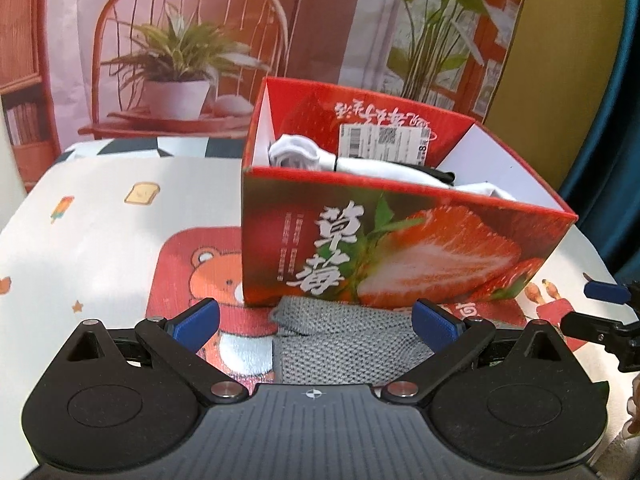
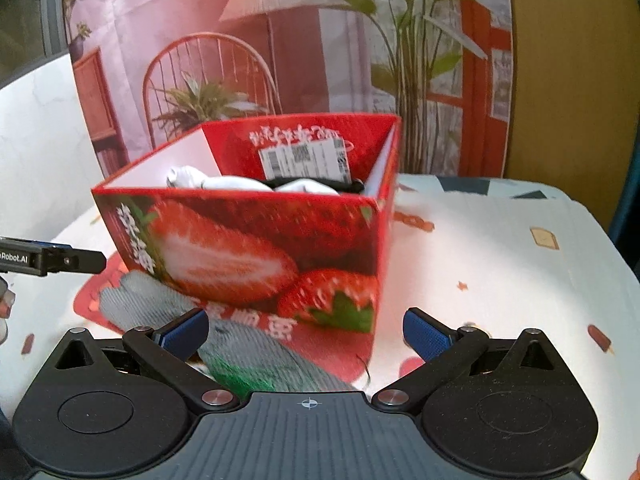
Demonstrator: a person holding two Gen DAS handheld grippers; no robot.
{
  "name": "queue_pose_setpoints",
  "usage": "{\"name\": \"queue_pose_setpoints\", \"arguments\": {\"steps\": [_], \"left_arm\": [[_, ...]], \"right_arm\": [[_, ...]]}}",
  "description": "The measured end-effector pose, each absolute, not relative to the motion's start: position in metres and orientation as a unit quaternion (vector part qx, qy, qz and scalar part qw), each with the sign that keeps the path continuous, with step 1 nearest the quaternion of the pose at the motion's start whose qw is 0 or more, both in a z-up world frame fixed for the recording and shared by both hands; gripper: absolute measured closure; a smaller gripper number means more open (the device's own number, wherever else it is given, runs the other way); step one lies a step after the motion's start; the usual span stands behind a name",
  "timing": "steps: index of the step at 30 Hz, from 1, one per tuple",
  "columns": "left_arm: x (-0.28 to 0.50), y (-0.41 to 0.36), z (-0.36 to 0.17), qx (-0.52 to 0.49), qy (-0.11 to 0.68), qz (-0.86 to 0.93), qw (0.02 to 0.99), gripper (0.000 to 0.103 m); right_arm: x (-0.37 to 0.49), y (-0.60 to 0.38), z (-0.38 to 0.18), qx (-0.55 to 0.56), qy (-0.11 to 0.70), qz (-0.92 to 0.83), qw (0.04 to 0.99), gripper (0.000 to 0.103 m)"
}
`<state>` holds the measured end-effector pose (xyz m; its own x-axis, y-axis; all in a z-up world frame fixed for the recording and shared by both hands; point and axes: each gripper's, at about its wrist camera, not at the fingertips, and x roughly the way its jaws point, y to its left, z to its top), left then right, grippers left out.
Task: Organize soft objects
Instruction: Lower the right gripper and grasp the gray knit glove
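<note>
Both cameras sit low over the table [image 1: 100, 208], each looking forward between its own gripper's spread fingers. The left wrist view faces the strawberry box [image 1: 400, 248] squarely and close; the right wrist view meets it corner-on. Both share the box, the grey glove [image 2: 272, 360] and the printed backdrop [image 2: 248, 20].
</note>
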<state>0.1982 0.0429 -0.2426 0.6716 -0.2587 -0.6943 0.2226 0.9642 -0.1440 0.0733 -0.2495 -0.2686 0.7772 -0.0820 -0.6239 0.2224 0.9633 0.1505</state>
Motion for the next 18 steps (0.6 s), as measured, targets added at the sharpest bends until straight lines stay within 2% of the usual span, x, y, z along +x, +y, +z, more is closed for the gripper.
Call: {"name": "queue_pose_setpoints", "arguments": {"steps": [12, 14, 16, 18], "left_arm": [[0.209, 0.037, -0.27, -0.045, 0.41, -0.137, 0.9, 0.003], [0.213, 0.031, -0.278, -0.041, 0.417, -0.137, 0.898, 0.01], [0.217, 0.025, -0.286, -0.029, 0.427, -0.136, 0.894, 0.028], [0.216, 0.02, -0.291, -0.008, 0.431, -0.131, 0.893, 0.036]], "right_arm": [[0.064, -0.261, -0.288, 0.136, 0.35, -0.104, 0.921, 0.0], [0.064, -0.262, -0.289, 0.138, 0.353, -0.107, 0.919, 0.0], [0.064, -0.263, -0.29, 0.138, 0.355, -0.112, 0.918, 0.0], [0.063, -0.264, -0.29, 0.137, 0.355, -0.115, 0.918, 0.0]]}}
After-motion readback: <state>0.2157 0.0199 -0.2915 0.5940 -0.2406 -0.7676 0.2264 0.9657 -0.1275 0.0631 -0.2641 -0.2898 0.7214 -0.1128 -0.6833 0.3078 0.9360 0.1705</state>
